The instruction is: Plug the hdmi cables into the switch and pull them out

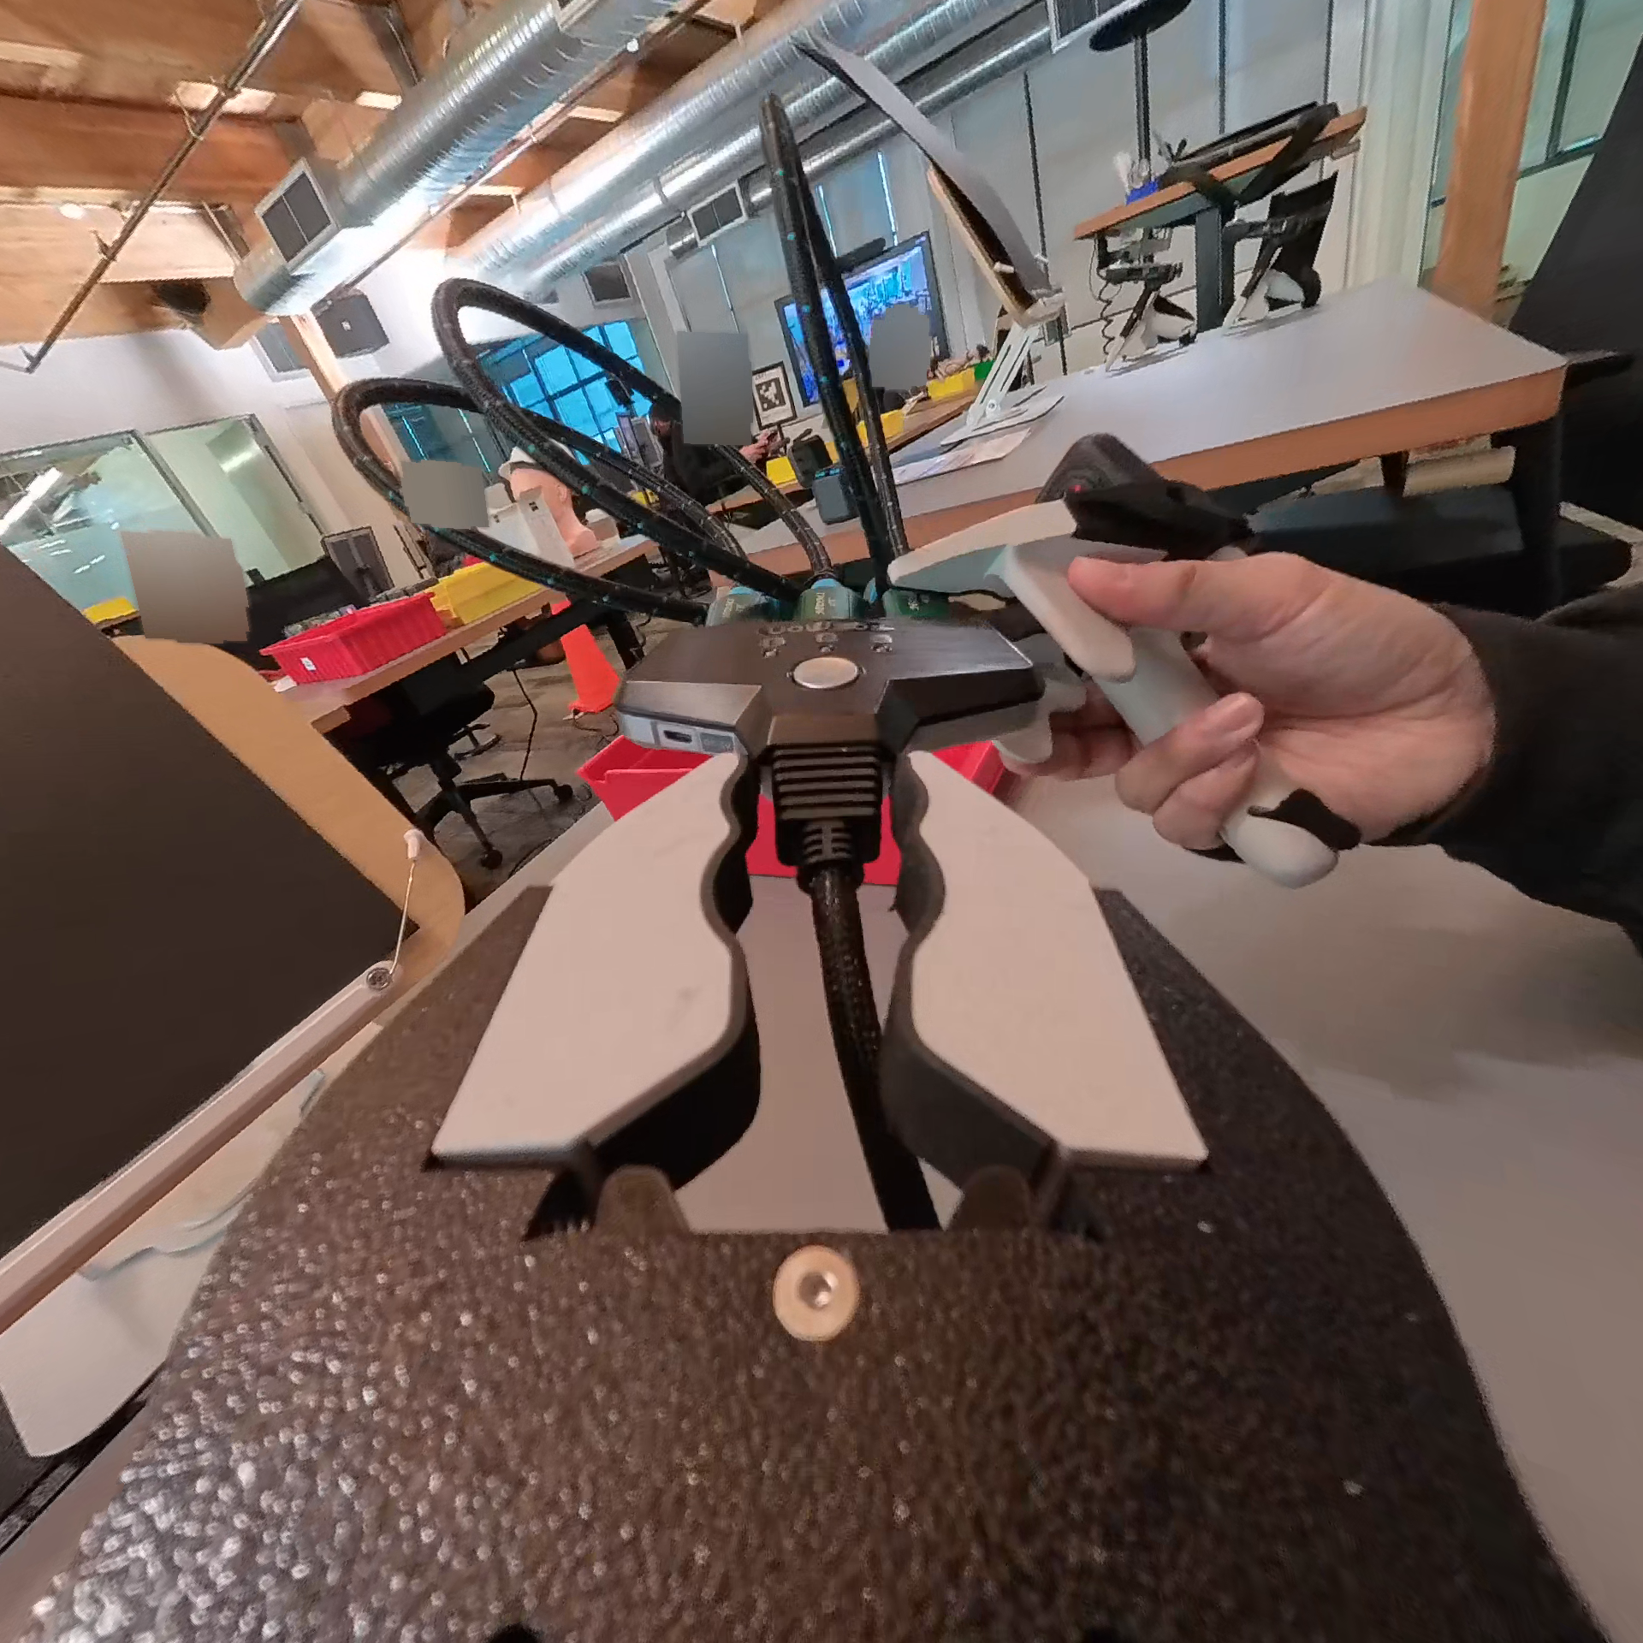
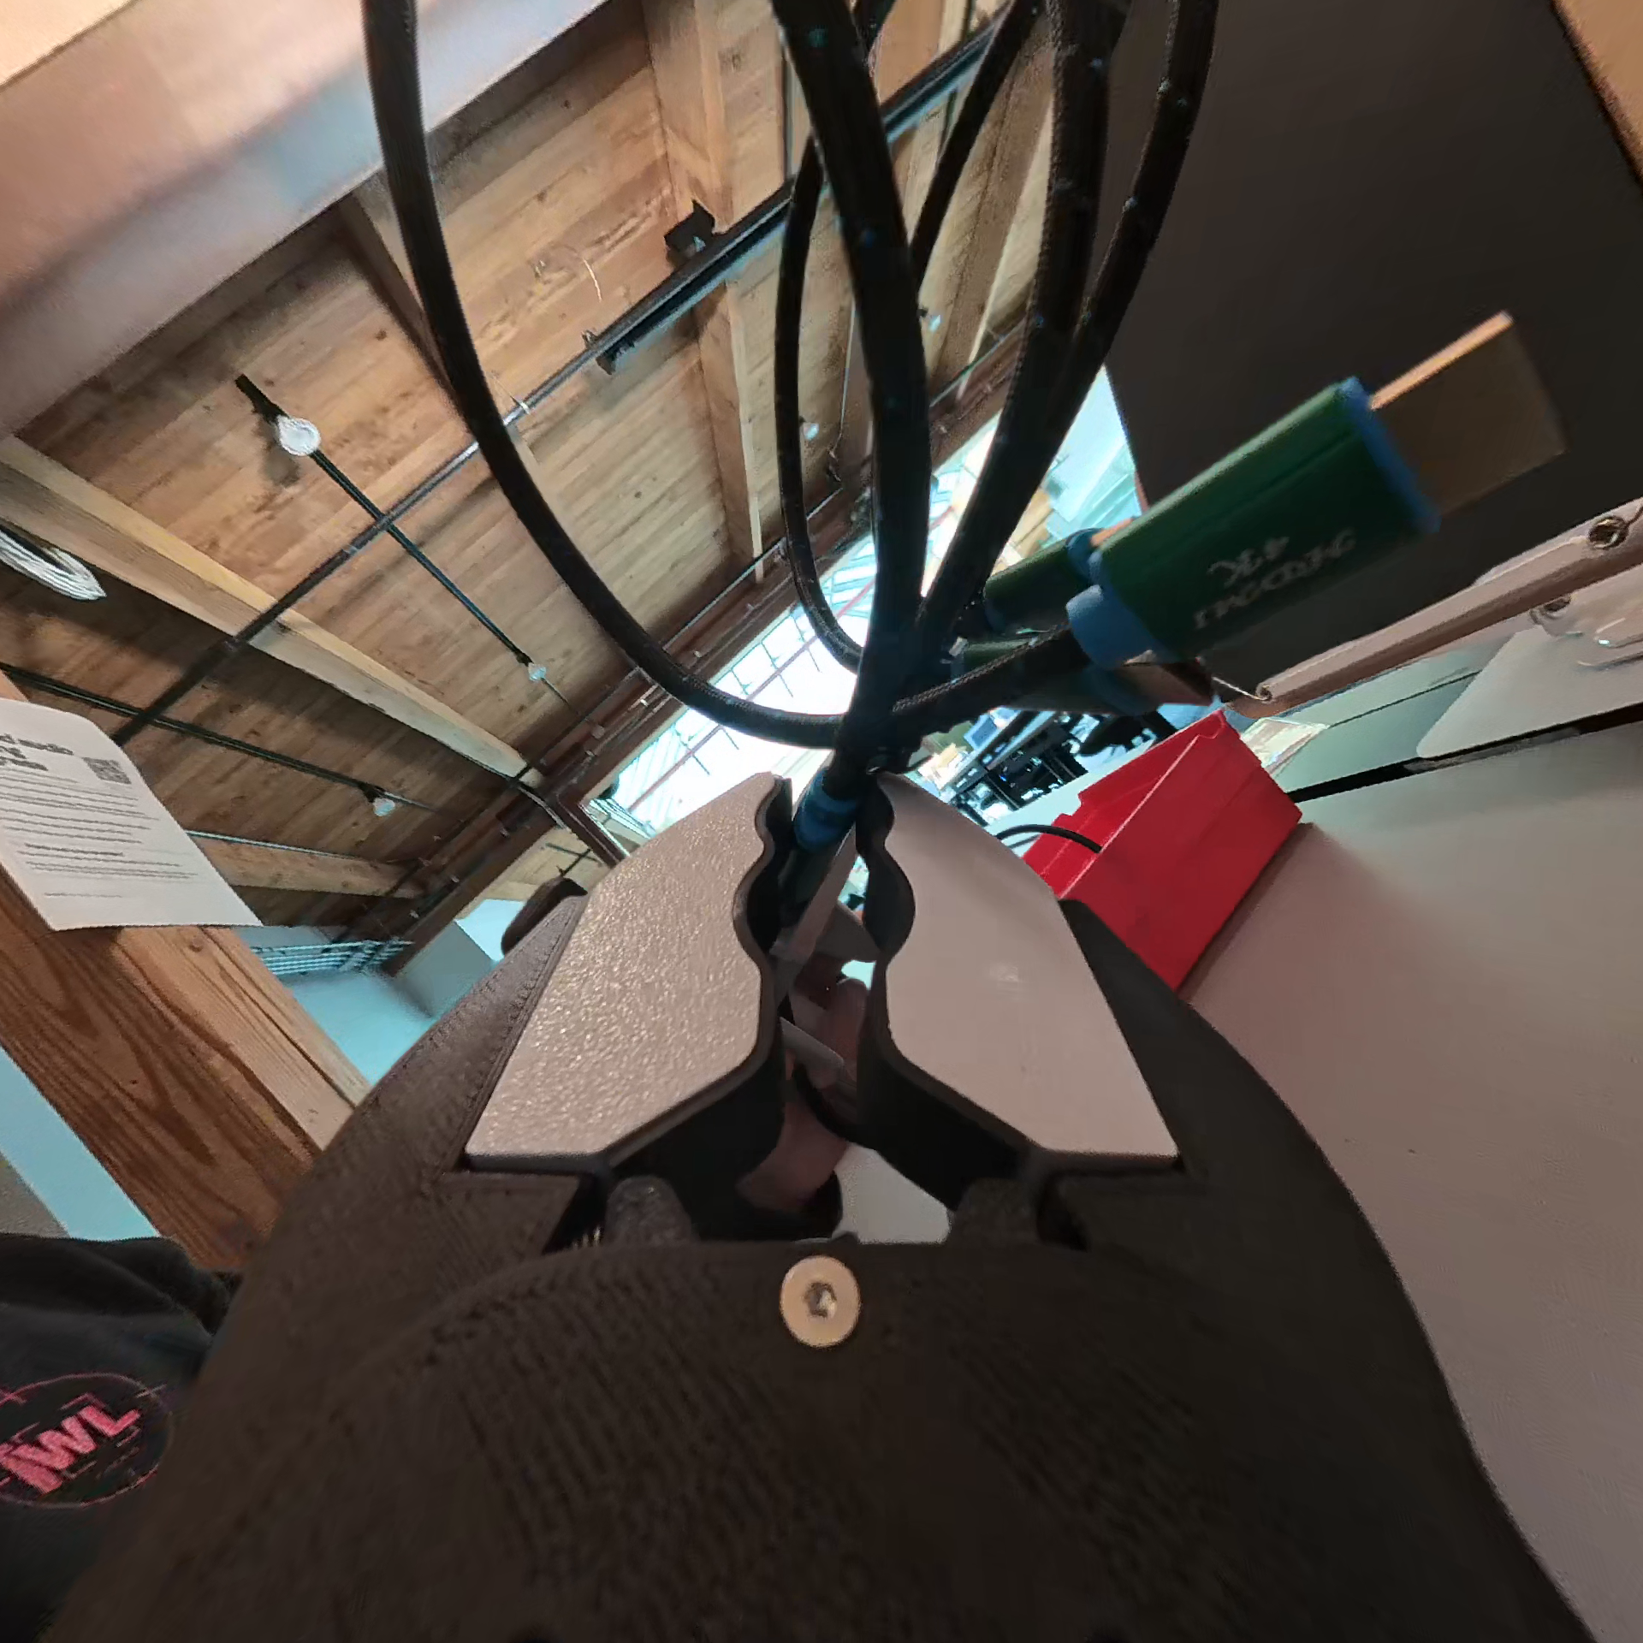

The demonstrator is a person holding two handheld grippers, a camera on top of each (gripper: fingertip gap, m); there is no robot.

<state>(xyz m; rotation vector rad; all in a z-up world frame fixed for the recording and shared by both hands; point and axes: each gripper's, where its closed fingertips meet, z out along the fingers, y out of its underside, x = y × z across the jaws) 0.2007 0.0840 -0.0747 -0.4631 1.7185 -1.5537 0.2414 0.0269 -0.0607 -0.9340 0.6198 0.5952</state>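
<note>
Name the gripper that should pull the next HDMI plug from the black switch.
Right. The right gripper is already closed on a green-and-blue HDMI plug at the black metal switch box. The left gripper is occupied steadying the switch's black ribbed strain relief.

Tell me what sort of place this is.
Probably an open-plan lab or workshop office: exposed metal ducts under wooden ceiling beams, long work tables, and red parts bins.
</note>
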